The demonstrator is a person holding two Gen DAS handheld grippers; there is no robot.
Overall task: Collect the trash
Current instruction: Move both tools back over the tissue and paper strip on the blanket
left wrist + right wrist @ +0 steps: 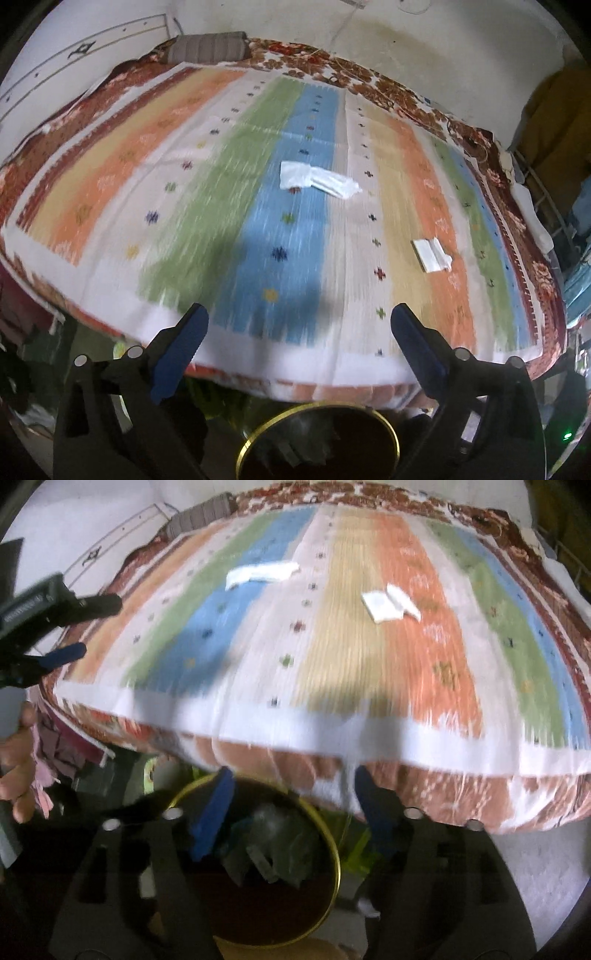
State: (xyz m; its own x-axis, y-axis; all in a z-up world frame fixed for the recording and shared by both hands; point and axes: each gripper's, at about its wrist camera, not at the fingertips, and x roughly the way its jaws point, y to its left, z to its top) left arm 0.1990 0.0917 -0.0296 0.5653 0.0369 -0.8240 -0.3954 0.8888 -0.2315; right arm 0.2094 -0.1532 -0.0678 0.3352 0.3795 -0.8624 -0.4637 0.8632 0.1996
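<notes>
Two fisheye views looked down over a bed covered by a striped spread (184,155), both blurred.

In the left wrist view, the left gripper (299,325) filled the lower frame, its blue-padded jaws spread wide with nothing between them. Below it, at the bottom centre, sat a dark bin (317,410) with a gold rim, some crumpled trash inside. On the spread, a white wrapper (317,181) lay just above centre on the blue stripe, and a smaller white scrap (430,254) lay to the right on the orange stripe, well apart from it.

In the right wrist view, the right gripper (291,805) hung over the bin (334,853) at lower centre, jaws parted and holding nothing; crumpled trash (273,849) lay in the bin beneath them. The wrapper (262,574) appeared at upper centre and the scrap (388,605) to its right. The left gripper (70,627) showed at the left edge, with a hand (18,760) below it.

Both pieces still lay on the bed, so the job looked unfinished. Risks from here: the thin, flat pieces could slip out of the pads or bunch the spread if pinched too low. A piece released off-centre could miss the bin and fall on the floor beside it.
</notes>
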